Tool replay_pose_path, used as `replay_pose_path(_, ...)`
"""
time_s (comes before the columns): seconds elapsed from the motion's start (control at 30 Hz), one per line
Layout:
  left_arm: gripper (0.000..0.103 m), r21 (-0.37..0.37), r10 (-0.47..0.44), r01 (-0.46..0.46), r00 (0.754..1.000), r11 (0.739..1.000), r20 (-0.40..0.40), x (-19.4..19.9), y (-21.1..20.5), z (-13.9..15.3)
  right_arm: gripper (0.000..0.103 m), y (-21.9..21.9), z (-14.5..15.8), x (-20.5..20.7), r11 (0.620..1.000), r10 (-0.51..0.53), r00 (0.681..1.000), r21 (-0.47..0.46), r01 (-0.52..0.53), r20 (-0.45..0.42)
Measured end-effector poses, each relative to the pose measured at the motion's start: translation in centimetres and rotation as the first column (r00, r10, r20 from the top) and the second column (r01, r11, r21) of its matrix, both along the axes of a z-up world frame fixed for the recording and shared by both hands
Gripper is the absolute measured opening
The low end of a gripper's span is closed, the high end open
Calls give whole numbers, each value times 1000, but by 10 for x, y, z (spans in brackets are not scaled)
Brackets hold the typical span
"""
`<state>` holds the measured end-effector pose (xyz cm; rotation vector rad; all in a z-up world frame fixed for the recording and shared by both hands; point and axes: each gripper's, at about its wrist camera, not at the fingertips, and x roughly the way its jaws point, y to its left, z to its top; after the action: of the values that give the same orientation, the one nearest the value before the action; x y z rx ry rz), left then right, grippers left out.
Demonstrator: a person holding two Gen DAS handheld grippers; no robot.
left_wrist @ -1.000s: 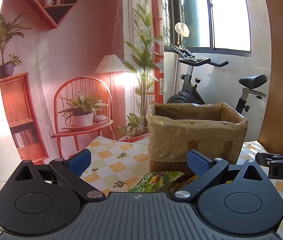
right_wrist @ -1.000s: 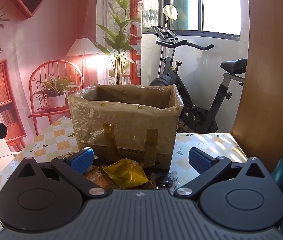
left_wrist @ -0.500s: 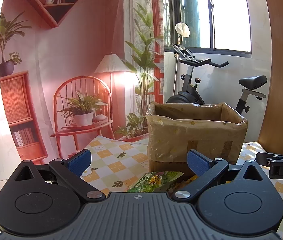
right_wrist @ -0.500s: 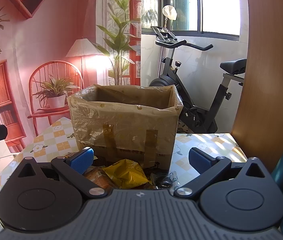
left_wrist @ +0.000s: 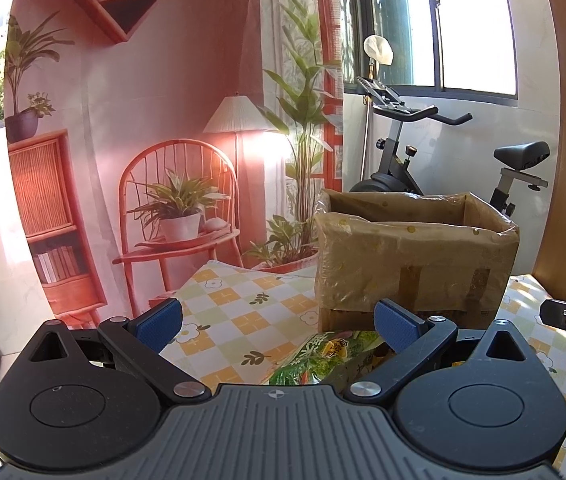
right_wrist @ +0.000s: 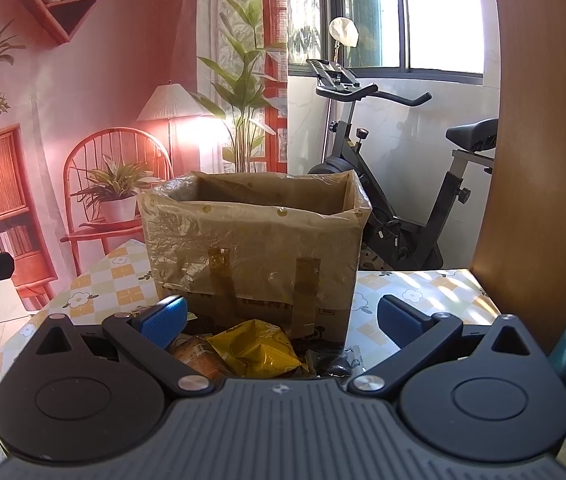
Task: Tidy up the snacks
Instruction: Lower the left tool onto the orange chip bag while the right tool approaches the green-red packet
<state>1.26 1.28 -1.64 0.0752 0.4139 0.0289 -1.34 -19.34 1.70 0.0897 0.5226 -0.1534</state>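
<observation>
— What are the grippers doing?
— The left gripper (left_wrist: 279,322) and right gripper (right_wrist: 281,320) are hovering with jaws spread, gripping nothing.
— And the snacks?
— A green packet (left_wrist: 323,354) and a yellow packet (right_wrist: 257,348) are lying on the checked tablecloth (left_wrist: 235,308), just before the open lined cardboard box (right_wrist: 251,240).

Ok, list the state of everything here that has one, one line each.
Left gripper: open, holding nothing.
Right gripper: open, holding nothing.
Cardboard box: upright, top open, lined with a plastic bag, contents hidden.
Yellow snack bag: lying on the table before the box, crumpled.
Green snack bag: lying flat on the table, outside the box.
</observation>
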Motion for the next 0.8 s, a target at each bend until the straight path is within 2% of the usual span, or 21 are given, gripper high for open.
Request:
replay_pose_path(0.27,102,-69,-1,-5,997,998,-73,16,16,-33,103,3,-55,5,999,30,997,14,-29,-77)
replay_pose_path(0.53,102,-44,-13,6,987,999,-162,28,17,-71,103,4,-103,11,997,83,978,12,-82,-192)
replay_pose_path(0.8,98,-43,-38,29,974,999,-224,39,14,-92,103,11,-131,21,989,142,951,7,-145,-275)
